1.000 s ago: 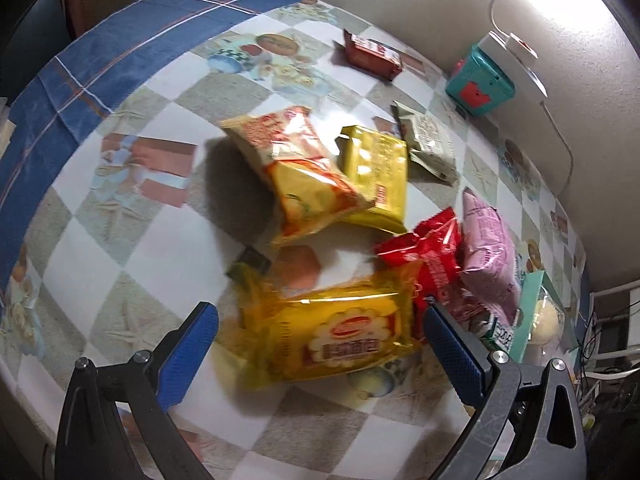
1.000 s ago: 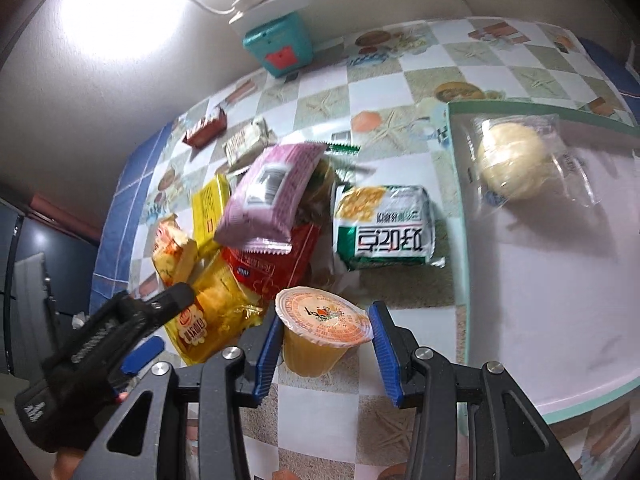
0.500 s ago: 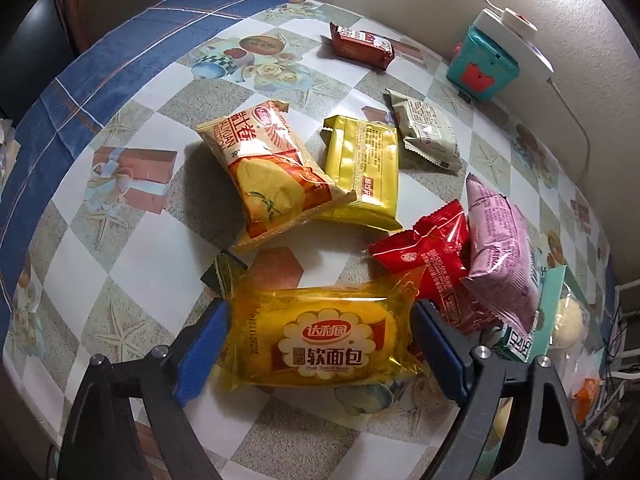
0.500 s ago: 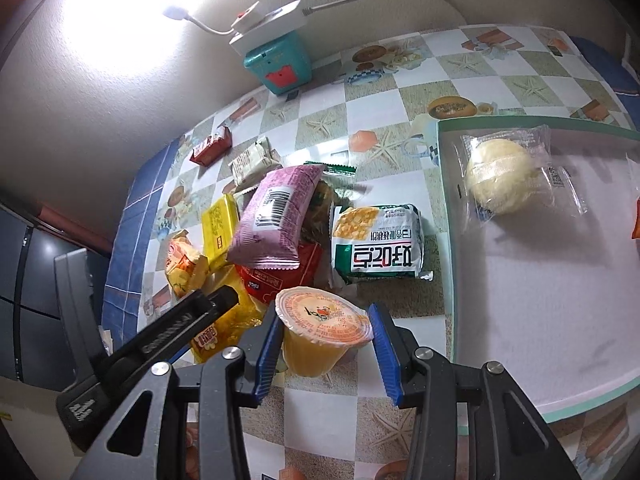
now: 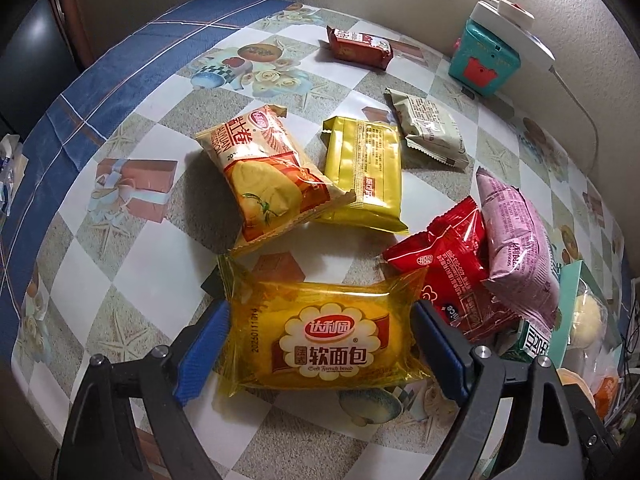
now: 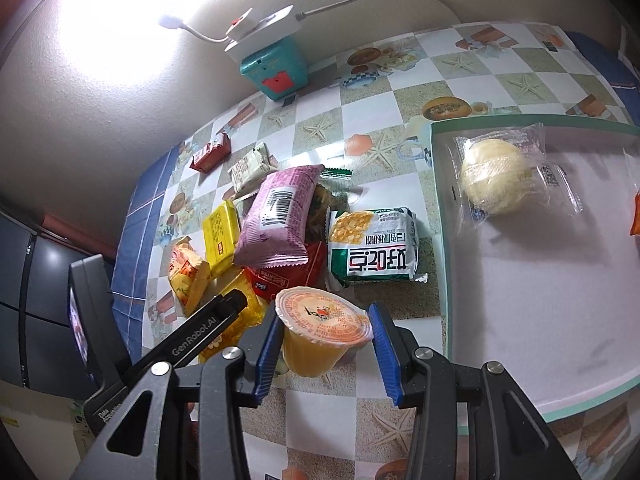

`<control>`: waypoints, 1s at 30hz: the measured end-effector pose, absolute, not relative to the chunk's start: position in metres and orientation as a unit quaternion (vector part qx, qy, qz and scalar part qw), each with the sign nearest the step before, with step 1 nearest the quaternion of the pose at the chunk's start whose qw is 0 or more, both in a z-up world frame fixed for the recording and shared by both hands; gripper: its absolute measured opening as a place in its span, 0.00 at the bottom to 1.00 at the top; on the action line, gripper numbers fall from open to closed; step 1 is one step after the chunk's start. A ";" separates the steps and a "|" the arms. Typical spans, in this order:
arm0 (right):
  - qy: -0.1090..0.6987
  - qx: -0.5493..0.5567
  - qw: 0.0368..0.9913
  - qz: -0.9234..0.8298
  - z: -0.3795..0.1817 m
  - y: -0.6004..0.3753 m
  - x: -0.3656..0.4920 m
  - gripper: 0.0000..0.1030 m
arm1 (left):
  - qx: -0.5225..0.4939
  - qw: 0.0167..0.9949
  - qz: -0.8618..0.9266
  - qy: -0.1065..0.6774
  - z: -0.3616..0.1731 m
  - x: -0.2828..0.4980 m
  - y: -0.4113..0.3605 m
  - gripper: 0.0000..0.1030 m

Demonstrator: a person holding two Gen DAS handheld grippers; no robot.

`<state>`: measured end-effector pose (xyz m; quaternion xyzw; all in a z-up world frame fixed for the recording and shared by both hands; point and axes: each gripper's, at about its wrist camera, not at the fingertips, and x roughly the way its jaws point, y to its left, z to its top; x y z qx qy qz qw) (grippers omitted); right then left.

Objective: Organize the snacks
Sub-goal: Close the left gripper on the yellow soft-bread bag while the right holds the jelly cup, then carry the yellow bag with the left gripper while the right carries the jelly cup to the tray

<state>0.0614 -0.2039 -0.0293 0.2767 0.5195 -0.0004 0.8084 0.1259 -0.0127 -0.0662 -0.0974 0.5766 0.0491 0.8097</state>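
Left wrist view: the left gripper [image 5: 320, 344], jaws just closed in, pinches the yellow soft-bread packet [image 5: 324, 336] at six o'clock.

Right wrist view alone shows the right gripper [image 6: 326, 340] clamping an orange jelly cup [image 6: 320, 330]; the tray [image 6: 448, 280] lies at three o'clock.

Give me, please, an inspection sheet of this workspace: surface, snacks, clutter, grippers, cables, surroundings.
Surface: checked tablecloth with a blue border.
Job's things: yellow soft bread pack between the left jaws; orange jelly cup in the right jaws; red pack, pink pack and green-white pack piled together; wrapped bun on the white tray.
Clutter: teal box by the wall.
Grippers: left gripper, jaws just closing, pads against the bread pack; right gripper shut on the cup.
Cables: white cable along the wall.
Surroundings: bright lamp glare, dark cabinet on the left.
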 end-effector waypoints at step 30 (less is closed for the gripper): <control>0.492 0.291 0.820 0.002 -0.005 -0.213 0.055 0.45 | -0.129 0.839 0.045 0.526 -0.006 0.106 0.009 0.72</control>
